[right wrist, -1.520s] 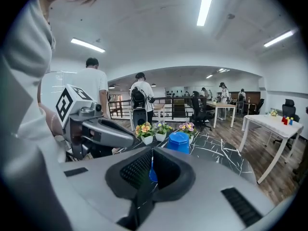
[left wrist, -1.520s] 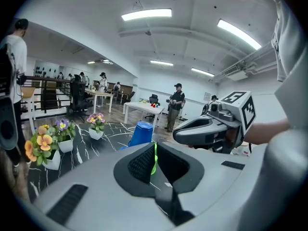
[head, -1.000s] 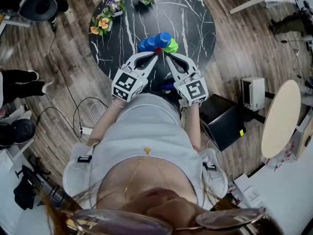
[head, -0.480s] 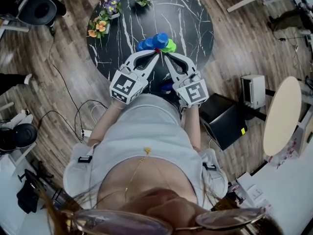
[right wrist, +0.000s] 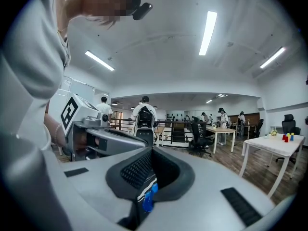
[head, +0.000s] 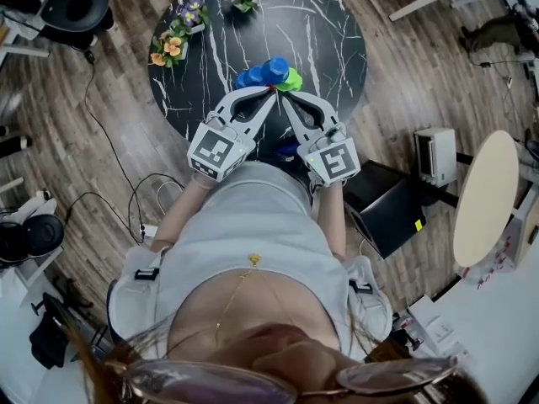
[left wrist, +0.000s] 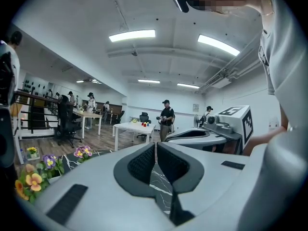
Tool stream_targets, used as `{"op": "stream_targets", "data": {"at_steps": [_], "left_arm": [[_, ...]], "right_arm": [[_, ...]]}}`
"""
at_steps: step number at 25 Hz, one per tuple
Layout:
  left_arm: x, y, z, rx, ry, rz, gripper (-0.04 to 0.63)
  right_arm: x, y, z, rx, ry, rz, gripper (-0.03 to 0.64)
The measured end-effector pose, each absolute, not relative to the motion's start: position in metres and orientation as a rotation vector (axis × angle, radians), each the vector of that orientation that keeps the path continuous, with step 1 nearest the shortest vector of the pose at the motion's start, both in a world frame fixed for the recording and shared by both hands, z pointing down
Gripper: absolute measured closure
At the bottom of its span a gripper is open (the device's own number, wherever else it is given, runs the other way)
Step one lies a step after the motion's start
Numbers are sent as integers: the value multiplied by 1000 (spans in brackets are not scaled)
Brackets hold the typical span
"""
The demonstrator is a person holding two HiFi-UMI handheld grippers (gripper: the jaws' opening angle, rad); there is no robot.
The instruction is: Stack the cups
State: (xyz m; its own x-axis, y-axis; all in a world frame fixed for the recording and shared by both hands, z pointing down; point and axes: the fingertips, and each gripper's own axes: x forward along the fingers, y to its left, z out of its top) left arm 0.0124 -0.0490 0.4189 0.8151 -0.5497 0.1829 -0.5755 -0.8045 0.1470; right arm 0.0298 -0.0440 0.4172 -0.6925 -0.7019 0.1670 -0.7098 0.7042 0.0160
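Left gripper [head: 268, 96] and right gripper [head: 286, 99] are held side by side close to the person's body, with their tips converging over the near part of the round black marbled worktop [head: 328, 32]. In the left gripper view, the left gripper [left wrist: 155, 147] is seen with its two pads brought together at the tip, with only a thin slit between them and nothing gripped. In the right gripper view, the right gripper [right wrist: 151, 152] is likewise closed at the tip and nothing is held by it. Through the slot below its pads a small blue object [right wrist: 148, 199] is seen against the marbled surface; what it is cannot be told. Just beyond both tips, in the head view, the blue cups [head: 275, 68] are grouped closely together, with a green cup [head: 294, 80] touching them on the right. Both grippers are just beside this group, but contact cannot be confirmed. At the far left edge of the worktop, three flower pots [head: 173, 47] are set in a curved row, well apart from the cups. Wood-pattern floor [head: 396, 74] is visible around the worktop.
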Motion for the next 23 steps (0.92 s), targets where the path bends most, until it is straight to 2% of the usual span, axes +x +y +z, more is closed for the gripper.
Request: {"op": "stream_targets", "data": {"at_steps": [23], "left_arm": [[16, -51, 426, 2802, -873, 225, 557]], "right_arm": [[41, -51, 423, 1158, -2717, 57, 600]]}}
